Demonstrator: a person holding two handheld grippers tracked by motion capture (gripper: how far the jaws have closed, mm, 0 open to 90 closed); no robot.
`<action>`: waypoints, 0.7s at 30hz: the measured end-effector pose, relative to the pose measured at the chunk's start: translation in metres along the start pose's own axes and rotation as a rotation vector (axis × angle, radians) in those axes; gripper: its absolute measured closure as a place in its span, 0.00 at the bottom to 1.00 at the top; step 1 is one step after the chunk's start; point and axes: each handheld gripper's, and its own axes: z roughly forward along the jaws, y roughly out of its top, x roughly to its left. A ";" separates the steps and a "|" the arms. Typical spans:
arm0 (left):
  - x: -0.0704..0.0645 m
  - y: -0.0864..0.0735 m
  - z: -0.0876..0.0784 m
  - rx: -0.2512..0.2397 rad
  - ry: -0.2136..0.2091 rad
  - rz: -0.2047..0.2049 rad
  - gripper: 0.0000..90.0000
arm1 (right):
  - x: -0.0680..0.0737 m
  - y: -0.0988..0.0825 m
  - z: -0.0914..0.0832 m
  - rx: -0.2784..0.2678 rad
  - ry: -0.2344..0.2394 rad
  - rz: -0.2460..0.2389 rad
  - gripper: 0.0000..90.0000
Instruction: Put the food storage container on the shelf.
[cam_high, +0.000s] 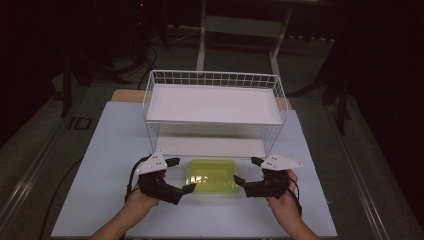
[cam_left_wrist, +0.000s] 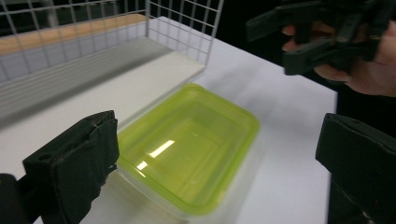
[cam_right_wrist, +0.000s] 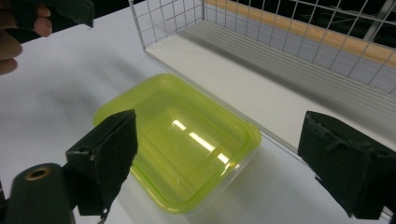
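Note:
A shallow yellow-green plastic container (cam_high: 212, 176) lies flat and empty on the white table (cam_high: 110, 165), just in front of a wire rack. My left gripper (cam_high: 183, 174) is open at the container's left end, its near fingertip close to the front left corner. At the right end my right gripper (cam_high: 246, 170) is open too, facing the left one. In the left gripper view the container (cam_left_wrist: 187, 144) lies ahead between the wide-spread jaws, with the right gripper (cam_left_wrist: 268, 44) beyond it. In the right gripper view the container (cam_right_wrist: 177, 140) sits low between the jaws.
A white wire rack (cam_high: 215, 80) with a white upper shelf and a white floor board stands directly behind the container, its open front towards me. Its mesh wall (cam_left_wrist: 182, 23) (cam_right_wrist: 168, 18) rises close by. Dark floor and stands surround the table.

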 end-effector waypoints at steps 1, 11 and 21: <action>0.001 0.000 0.003 0.010 0.004 -0.007 0.00 | 0.000 0.000 0.002 0.005 -0.009 0.007 0.12; 0.017 -0.013 0.024 0.077 0.066 -0.085 0.00 | -0.002 -0.012 0.020 0.056 -0.027 0.039 0.16; 0.030 -0.027 0.035 0.146 0.102 -0.217 0.21 | -0.003 -0.018 0.032 0.108 -0.036 0.068 0.18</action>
